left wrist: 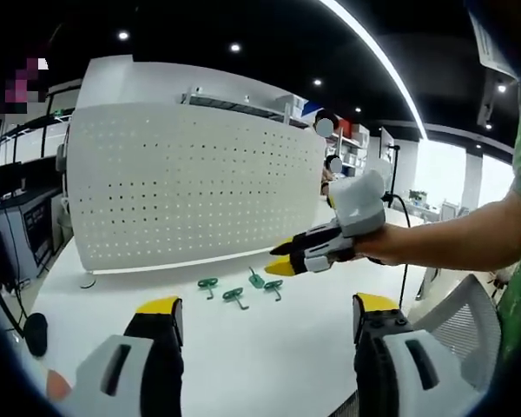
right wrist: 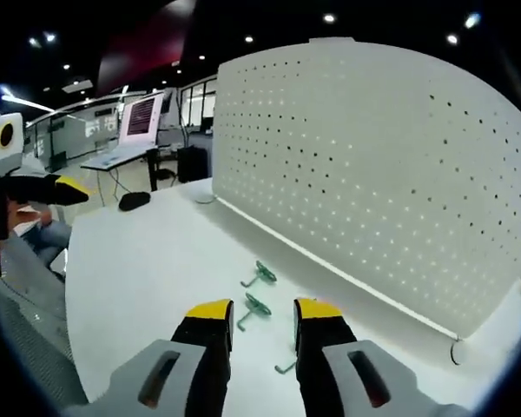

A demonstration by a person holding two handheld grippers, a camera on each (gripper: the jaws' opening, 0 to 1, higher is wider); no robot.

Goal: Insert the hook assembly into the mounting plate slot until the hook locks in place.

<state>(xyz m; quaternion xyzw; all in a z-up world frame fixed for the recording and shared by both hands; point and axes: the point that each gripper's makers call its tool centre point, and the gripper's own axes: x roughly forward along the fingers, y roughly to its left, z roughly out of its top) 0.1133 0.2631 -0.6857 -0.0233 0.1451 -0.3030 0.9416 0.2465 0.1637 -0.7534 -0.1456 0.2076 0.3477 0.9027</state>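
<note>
— What's the right claw (right wrist: 263, 323) doing?

— It's hovering low over the table (right wrist: 148, 261), jaws standing a little apart and holding nothing. The green hooks (right wrist: 259, 305) are lying loose just ahead of its tips, one nearly between them, another (right wrist: 262, 274) a bit further out. One more seems to be peeking from under the right jaw, though I can't tell for sure.

— And the left claw (left wrist: 267, 311)?

— It's waiting wide open, empty too. From its side the hooks (left wrist: 235, 296) are sitting well ahead, close below the right claw's (left wrist: 280, 258) tips. The pegboard (left wrist: 191, 182) is standing upright beyond them.

— What's worrying you?

— The hooks are small and lying flat — if the jaws are closing off-centre, I'd guess one could skid away or flip. And a hook gripped crooked probably won't be lining up with a hole, so it may jam instead of locking.

— Any trays or bins?

— None that I'm seeing; the hooks are resting straight on the table.
</note>
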